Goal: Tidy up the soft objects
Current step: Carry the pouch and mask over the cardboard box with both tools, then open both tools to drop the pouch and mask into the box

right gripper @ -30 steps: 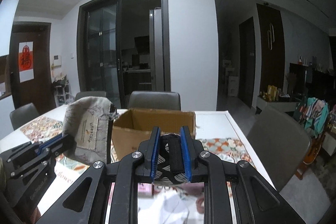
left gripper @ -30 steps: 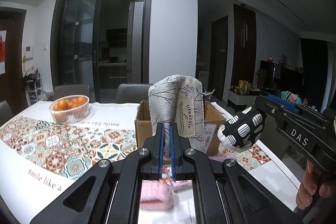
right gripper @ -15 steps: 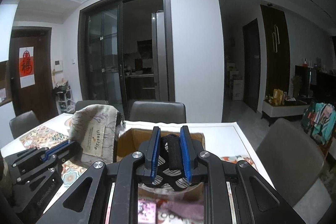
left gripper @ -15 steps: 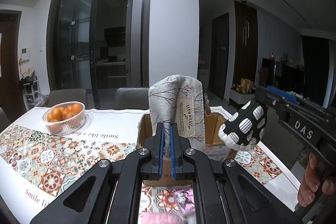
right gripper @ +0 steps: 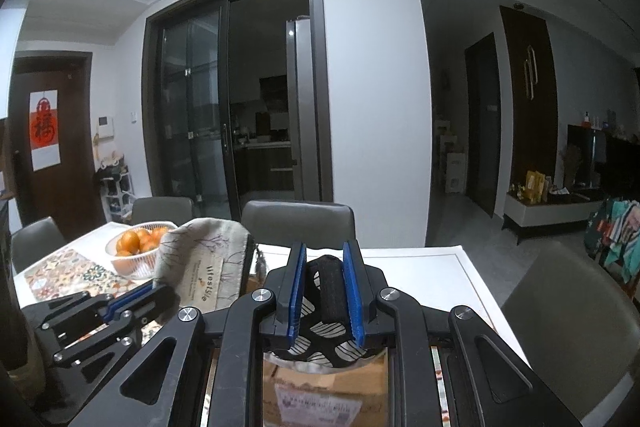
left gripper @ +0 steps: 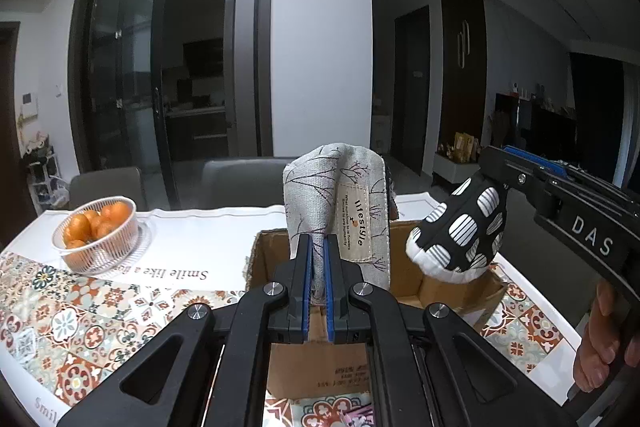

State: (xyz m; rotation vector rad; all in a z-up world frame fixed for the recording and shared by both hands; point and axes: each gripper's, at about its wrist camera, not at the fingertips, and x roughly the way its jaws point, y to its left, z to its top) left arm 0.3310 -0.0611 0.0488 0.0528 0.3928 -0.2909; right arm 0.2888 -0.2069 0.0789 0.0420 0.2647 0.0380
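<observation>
Grey cloth pouch (left gripper: 336, 211) with thin branch drawings and a "lifestyle" label, held up in the air, standing tall over the open cardboard box (left gripper: 404, 279). Pinched tight at its bottom edge by the left claw (left gripper: 316, 267), blue pads squeezed nearly together on the thin cloth. Same pouch (right gripper: 204, 267) seen from the right wrist view, off to the left, with the left claw (right gripper: 132, 297) under it.

Black soft thing with white striped spots (left gripper: 460, 239), maybe a slipper or mitt, too bunched up to tell. White edge at its lower end. Also up in the air, over the right side of the box, just beside the pouch but not touching it. Gripped by the right claw (right gripper: 325, 291), blue pads open only a little and pressing on both sides of the black soft thing (right gripper: 326, 311). Right claw (left gripper: 516, 167) coming in from the right in the left wrist view, "DAS" written on its side, with a hand (left gripper: 600, 339) holding its handle.

Box sitting on the counter (left gripper: 192, 247), on a cloth with coloured tile patterns and the words "Smile like a". Printed label (right gripper: 316, 405) on the near side of the box.

Clear bowl of oranges (left gripper: 98, 231) further left on the counter, well apart from the box. Grey chairs (right gripper: 298, 223) behind the counter. Dark glass sliding doors (right gripper: 236, 99) behind those.
</observation>
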